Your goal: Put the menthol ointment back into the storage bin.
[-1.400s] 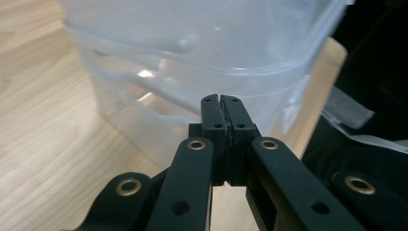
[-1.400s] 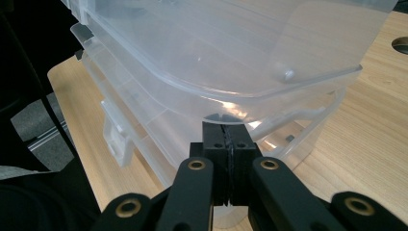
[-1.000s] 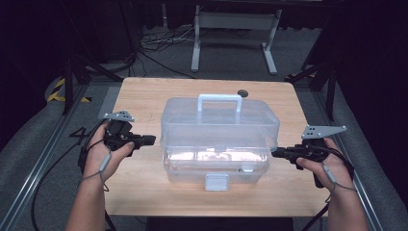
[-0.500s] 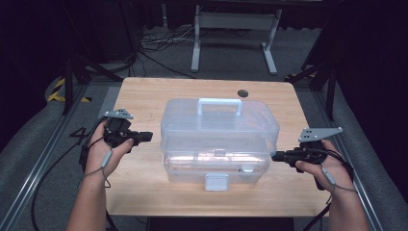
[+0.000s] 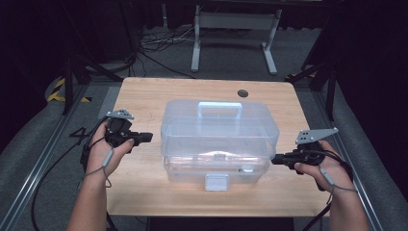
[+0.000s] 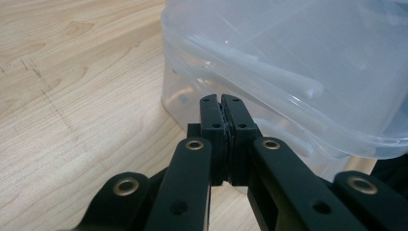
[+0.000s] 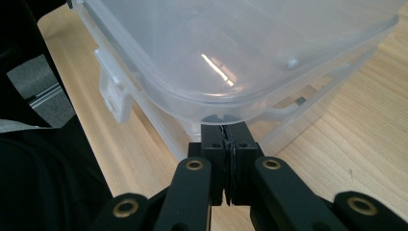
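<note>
- At mid-surface (image 5: 144, 96), nearer the front edge, sits the clear box (image 5: 219, 139); bare wood rings it.
- Left gripper (image 5: 146, 137), pressed together, hovers beside its left wall.
- Right gripper (image 5: 275, 160), pressed together, meets its right wall.

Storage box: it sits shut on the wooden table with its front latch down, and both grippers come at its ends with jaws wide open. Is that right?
Not quite: the jaws are shut, not wide open. The left gripper view shows the left gripper closed with nothing between its jaws, just short of the clear storage box; the right gripper view shows the right gripper closed under the lid's rim. The rest stands: box shut, front latch down, on the wooden table.
</note>
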Available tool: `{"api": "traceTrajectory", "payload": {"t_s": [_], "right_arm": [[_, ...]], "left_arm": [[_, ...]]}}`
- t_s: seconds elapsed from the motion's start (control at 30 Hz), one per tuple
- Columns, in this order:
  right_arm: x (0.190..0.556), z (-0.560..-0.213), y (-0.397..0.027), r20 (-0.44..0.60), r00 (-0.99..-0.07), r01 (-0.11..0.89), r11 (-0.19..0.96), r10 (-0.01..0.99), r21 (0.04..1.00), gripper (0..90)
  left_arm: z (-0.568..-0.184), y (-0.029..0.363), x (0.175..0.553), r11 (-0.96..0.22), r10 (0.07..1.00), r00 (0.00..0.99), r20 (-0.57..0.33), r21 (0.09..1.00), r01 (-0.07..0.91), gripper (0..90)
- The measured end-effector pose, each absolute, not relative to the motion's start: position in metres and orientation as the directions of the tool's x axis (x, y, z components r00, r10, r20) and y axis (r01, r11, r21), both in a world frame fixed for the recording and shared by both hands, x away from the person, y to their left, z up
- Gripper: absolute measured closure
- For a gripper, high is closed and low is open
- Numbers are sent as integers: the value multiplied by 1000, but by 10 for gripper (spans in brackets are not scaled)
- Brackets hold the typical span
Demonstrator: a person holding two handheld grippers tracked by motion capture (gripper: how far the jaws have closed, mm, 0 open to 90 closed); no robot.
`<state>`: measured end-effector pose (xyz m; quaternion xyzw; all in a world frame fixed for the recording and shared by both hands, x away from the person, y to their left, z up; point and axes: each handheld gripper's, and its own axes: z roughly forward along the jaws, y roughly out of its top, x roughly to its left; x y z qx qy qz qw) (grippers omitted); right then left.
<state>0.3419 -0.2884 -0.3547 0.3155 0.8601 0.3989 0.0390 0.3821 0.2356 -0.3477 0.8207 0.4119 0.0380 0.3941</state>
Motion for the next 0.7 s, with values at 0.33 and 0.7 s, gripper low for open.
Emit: {"api": "traceTrajectory", "payload": {"t_s": [0.33, 0.7], "right_arm": [[343, -360, -287, 179, -805, 521, 529, 566, 670, 884], [344, -365, -285, 172, -813, 522, 564, 557, 640, 884]], "left_arm": [[-351, 236, 385, -360, 707, 657, -262, 667, 652, 886], [-353, 234, 386, -363, 705, 657, -268, 660, 658, 881]]}}
